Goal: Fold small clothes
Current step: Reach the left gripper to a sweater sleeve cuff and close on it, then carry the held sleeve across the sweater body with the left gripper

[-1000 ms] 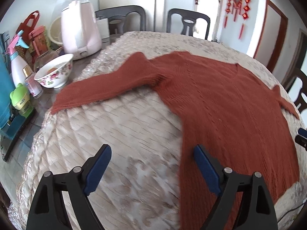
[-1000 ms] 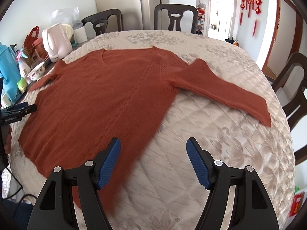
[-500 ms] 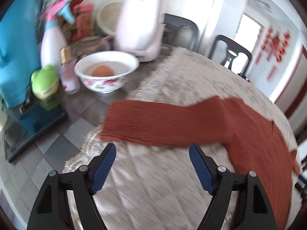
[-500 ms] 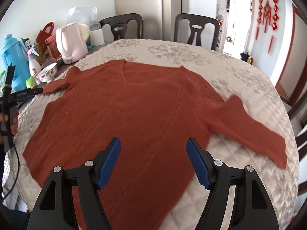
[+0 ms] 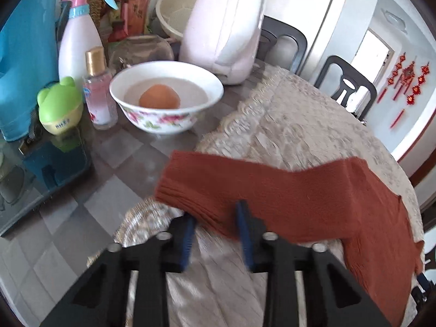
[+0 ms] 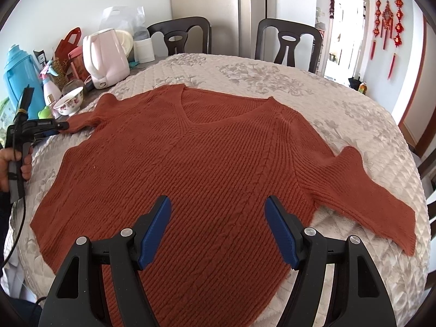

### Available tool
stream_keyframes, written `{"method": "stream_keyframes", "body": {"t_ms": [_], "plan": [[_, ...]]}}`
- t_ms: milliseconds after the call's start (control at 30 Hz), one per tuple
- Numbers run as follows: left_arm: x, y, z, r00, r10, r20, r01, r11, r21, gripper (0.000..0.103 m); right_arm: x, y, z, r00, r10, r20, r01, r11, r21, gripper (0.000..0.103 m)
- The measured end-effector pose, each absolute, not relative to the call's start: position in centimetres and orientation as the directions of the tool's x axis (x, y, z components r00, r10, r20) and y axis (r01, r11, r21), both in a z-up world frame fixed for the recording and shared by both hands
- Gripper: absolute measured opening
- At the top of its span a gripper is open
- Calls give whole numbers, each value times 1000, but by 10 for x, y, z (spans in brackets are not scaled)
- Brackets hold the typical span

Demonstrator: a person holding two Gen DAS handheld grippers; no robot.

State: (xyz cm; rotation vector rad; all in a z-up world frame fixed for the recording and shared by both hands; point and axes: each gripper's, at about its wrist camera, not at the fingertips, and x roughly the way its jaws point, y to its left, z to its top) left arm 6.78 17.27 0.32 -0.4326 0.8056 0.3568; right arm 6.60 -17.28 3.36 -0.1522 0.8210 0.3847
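Note:
A rust-red knitted V-neck sweater [image 6: 207, 163] lies flat, face up, on the quilted cream table cover [image 6: 272, 73]. Its left sleeve [image 5: 272, 190] reaches the cover's edge, and the ribbed cuff sits between the blue pads of my left gripper [image 5: 215, 226], whose jaws are closing onto it. From the right wrist view, that left gripper [image 6: 61, 126] pinches the cuff tip at the far left. My right gripper [image 6: 218, 231] hangs open over the lower body of the sweater with nothing between its pads. The right sleeve [image 6: 368, 199] lies spread out to the right.
Beside the left cuff on bare tabletop stand a flowered bowl [image 5: 166, 100] with an orange ball in it, a pink kettle [image 5: 226, 27], a spray bottle [image 5: 79, 41], a small bottle [image 5: 99, 90] and a green frog tub [image 5: 60, 106]. Two dark chairs [image 6: 179, 35] [image 6: 290, 41] stand behind. A hand [image 6: 8, 163] holds the left gripper.
My left gripper swung left from the sweater's hem to the left cuff and narrowed its jaws around it. The right gripper shifted left, from the sweater's side edge to over its body, still open.

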Motion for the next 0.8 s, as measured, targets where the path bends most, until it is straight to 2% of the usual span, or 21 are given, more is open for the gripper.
{"method": "stream_keyframes", "body": {"t_ms": [33, 133, 333, 533, 667, 800], "plan": [[70, 174, 3, 644, 134, -753, -461, 854, -242, 13, 66, -173, 33, 616, 274, -738, -390, 921, 17, 71], [70, 176, 10, 673, 98, -733, -438, 851, -289, 8, 67, -175, 31, 611, 272, -743, -388, 921, 18, 71], [78, 140, 60, 790, -30, -613, -246, 899, -361, 7, 70, -180, 28, 609, 265, -747, -376, 926, 21, 71], [102, 65, 102, 823, -241, -514, 37, 927, -374, 7, 71, -181, 29, 612, 266, -745, -365, 931, 32, 71], [124, 16, 97, 774, -356, -524, 167, 913, -373, 7, 69, -182, 29, 612, 263, -746, -359, 933, 34, 71], [146, -20, 62, 669, -448, -593, 229, 883, -410, 8, 68, -186, 31, 612, 266, -744, -352, 935, 45, 71]]}}
